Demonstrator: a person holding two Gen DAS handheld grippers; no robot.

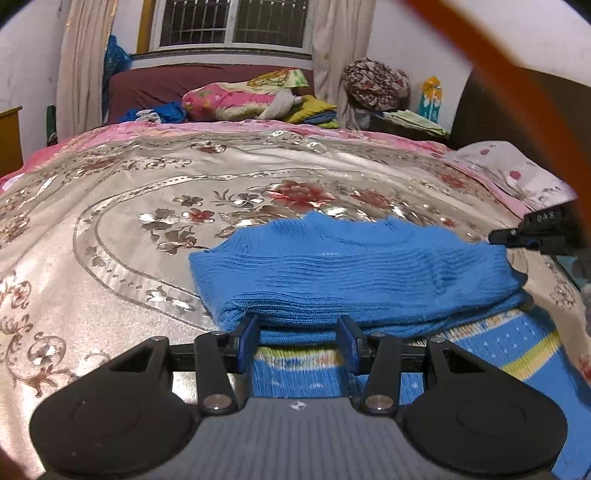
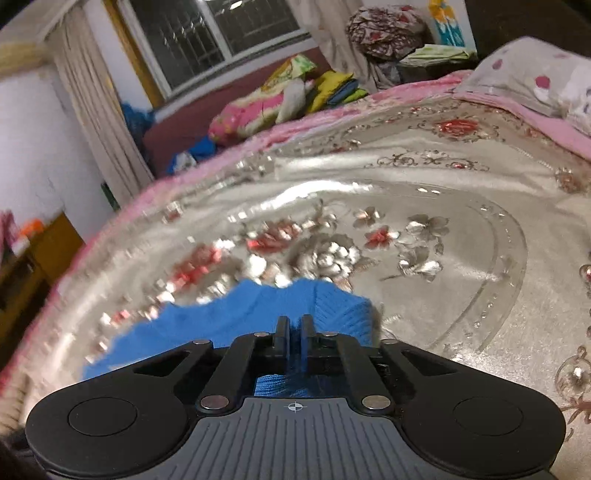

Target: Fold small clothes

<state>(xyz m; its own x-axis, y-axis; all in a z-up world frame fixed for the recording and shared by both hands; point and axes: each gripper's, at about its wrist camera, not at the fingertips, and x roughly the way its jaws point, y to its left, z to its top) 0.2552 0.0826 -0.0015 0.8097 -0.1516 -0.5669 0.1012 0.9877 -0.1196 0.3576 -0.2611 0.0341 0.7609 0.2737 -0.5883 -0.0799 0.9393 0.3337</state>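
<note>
Your right tool (image 2: 294,326) has its two fingers drawn nearly together, with a fold of the blue knit sweater (image 2: 258,306) pinched between them; blue knit also shows behind the fingers, inside the tool's frame. Your left tool (image 1: 300,341) has its jaws spread partway, and the near folded edge of the blue knit sweater (image 1: 351,273) sits in the gap between the blue-padded fingers (image 1: 248,341); whether the pads actually press on the fabric cannot be told from this view. In the left wrist view the sweater lies folded over on itself, its upper layer covering a lower part that carries a yellow-green stripe and small pale dots (image 1: 524,354). The right tool's black tip (image 1: 517,236) enters that view at the sweater's far right edge. The sweater rests on the bed, on a silver-beige bedspread with red and metallic flowers (image 1: 147,206) and a pink border. At the right side of the bed lies a pale pillow with pink dots (image 2: 535,77). Beyond the bed, bright folded bedding (image 1: 251,98) is piled below a barred window (image 1: 232,24) flanked by curtains (image 1: 83,66). The right wrist view is blurred on its left side.
</note>
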